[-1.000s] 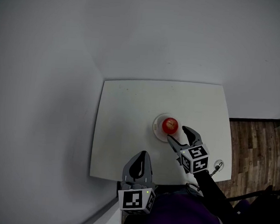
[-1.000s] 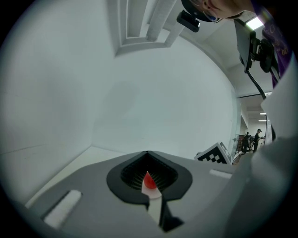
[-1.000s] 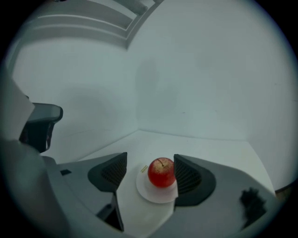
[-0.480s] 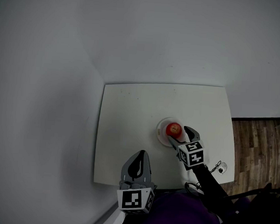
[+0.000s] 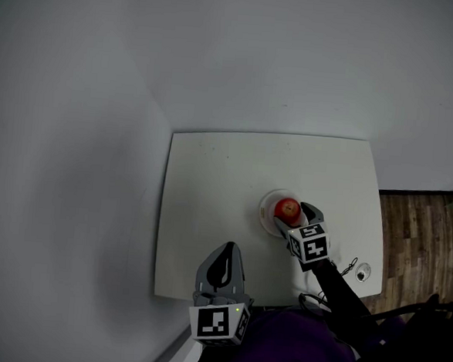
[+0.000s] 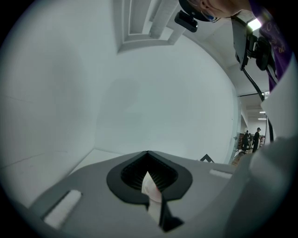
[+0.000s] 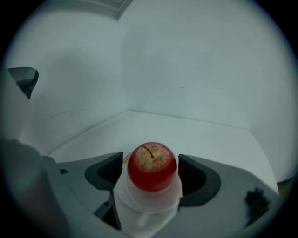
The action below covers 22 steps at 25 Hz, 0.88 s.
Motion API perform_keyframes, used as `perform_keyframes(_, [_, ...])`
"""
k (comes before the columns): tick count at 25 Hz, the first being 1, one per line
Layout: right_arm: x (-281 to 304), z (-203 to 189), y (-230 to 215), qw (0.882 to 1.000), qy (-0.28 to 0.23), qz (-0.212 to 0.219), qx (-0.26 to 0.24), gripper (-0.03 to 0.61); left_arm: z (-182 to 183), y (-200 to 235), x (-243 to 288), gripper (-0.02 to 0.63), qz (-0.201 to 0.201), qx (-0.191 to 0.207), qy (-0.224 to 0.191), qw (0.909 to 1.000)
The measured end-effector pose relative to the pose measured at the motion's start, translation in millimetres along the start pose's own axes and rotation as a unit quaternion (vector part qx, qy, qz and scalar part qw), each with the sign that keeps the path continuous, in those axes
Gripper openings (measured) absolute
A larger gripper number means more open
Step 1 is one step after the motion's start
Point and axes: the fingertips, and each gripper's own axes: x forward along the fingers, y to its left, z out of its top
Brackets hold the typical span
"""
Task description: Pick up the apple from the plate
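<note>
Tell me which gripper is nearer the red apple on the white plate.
Right. The right gripper has the red apple between its opening jaws; the left gripper sits back at the white table edge.

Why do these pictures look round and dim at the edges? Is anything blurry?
Both gripper views: wide-angle lens, so round image, black corners, bent wall lines. Right gripper view: the apple is sharp, evenly lit, no glare. Left gripper view: a small bright light glares at top right. Head view: dim overall, yet the table edges stay crisp.
</note>
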Motion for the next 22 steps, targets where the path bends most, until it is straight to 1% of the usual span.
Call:
perform_keyframes(14, [11.8,-9.4,-0.7,0.999,0.033,0.006,-0.003,0.357,1.1,7.6,0.8,0.008,0.007,-0.005,-0.003,1.0000])
perform_keyframes(22, [0.3,9.7,-6.0,1.000,0.002,-0.006,-0.013,0.357,5.8,7.8,2.1,0.008,0.007,-0.002,-0.008,0.9999])
